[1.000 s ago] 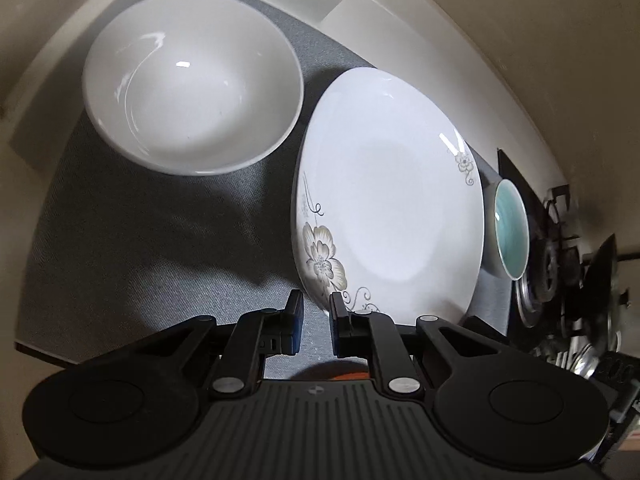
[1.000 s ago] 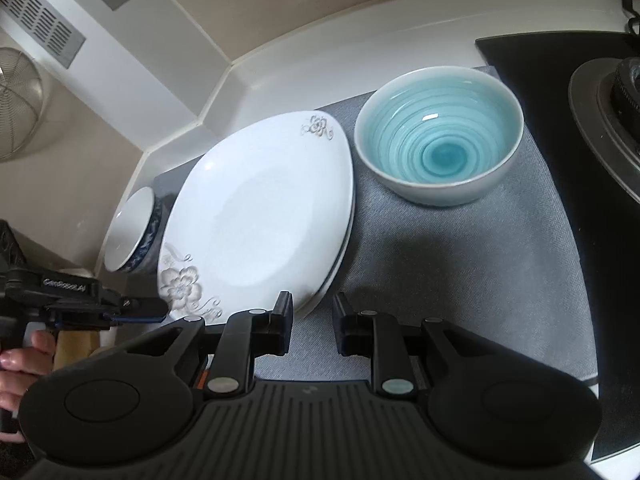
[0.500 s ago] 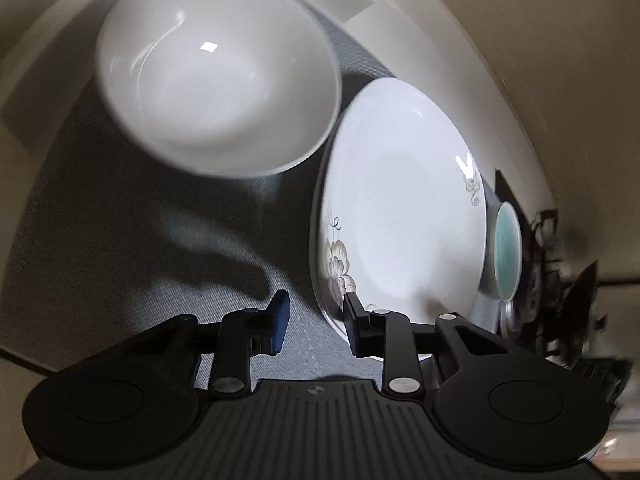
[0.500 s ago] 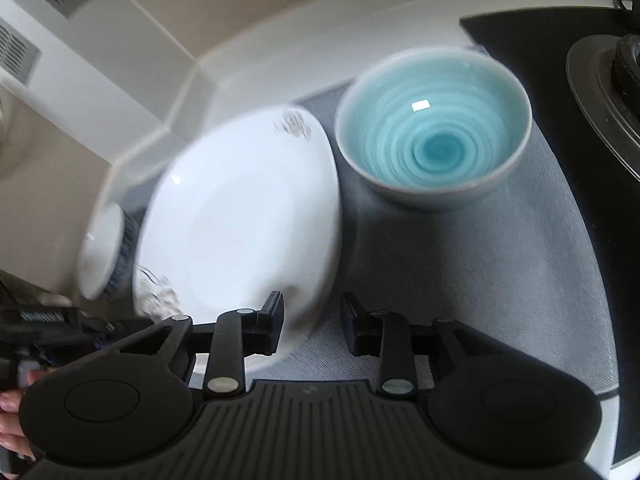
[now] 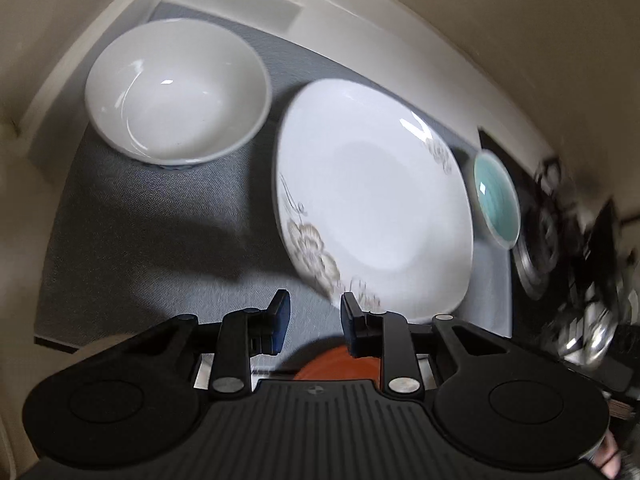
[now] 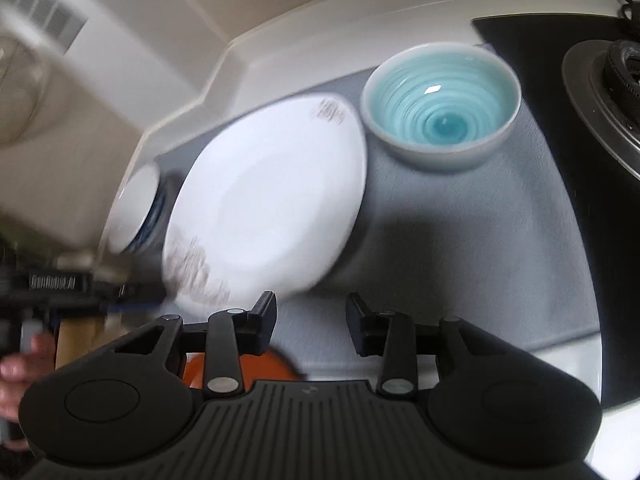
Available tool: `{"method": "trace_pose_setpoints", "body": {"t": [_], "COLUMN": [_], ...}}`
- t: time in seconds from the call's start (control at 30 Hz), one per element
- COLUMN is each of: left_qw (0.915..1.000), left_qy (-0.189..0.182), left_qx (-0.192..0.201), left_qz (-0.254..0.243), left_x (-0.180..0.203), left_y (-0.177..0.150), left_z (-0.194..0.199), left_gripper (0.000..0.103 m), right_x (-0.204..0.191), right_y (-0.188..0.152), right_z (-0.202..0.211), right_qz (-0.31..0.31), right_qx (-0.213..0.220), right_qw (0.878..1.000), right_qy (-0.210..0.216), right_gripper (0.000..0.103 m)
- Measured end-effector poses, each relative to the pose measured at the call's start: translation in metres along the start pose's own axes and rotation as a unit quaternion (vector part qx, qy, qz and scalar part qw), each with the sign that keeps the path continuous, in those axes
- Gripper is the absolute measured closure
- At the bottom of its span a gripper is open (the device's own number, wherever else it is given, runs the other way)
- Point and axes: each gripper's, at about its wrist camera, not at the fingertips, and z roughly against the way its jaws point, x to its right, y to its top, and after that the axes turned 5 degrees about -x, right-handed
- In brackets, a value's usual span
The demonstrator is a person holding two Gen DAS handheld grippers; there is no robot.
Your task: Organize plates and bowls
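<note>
Pointing steeply down at the grey mat (image 5: 168, 240) — left gripper (image 5: 311, 312) closing, right gripper (image 6: 311, 312) opening, both fingers empty.

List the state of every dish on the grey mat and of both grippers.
white bowl: upright, empty, on the mat.
flowered plate: flat on the mat, empty.
teal bowl: upright, empty, beside the plate.
left gripper: jaws closing, nothing between them.
right gripper: jaws opening, nothing between them.
</note>
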Motion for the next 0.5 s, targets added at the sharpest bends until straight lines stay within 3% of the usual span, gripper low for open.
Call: {"method": "trace_pose_setpoints", "body": {"t": [0.17,0.23,0.27,0.3,0.33,0.5], "left_qw": [0.9984,0.9974,0.9966,0.9962,0.9958,0.9946], "left_qy": [0.034,0.048,0.055,0.058,0.061,0.071], "left_qx": [-0.019,-0.034,-0.043,-0.046,-0.049,-0.049], "left_qz": [-0.041,-0.041,-0.043,-0.046,-0.048,-0.057], "left_x": [0.015,0.017,0.018,0.02,0.021,0.03], "left_y": [-0.018,-0.021,-0.023,-0.024,-0.024,-0.023], "left_z": [-0.007,-0.015,-0.019,-0.023,-0.024,-0.029], "left_gripper": [0.075,0.075,0.075,0.075,0.075,0.075], "right_x": [-0.021,-0.022,-0.018,-0.015,-0.011,0.009], "right_y": [-0.032,-0.037,-0.036,-0.035,-0.033,-0.02], "right_z": [-0.018,-0.025,-0.027,-0.026,-0.026,-0.013], "right_qz": [0.073,0.075,0.068,0.059,0.051,0.014], "right_qx": [-0.057,-0.068,-0.068,-0.06,-0.056,-0.029], "right_qw": [0.996,0.995,0.995,0.996,0.997,0.999], "right_qy": [-0.008,-0.017,-0.024,-0.027,-0.03,-0.035], "right_gripper": [0.06,0.061,0.069,0.082,0.086,0.085]}}
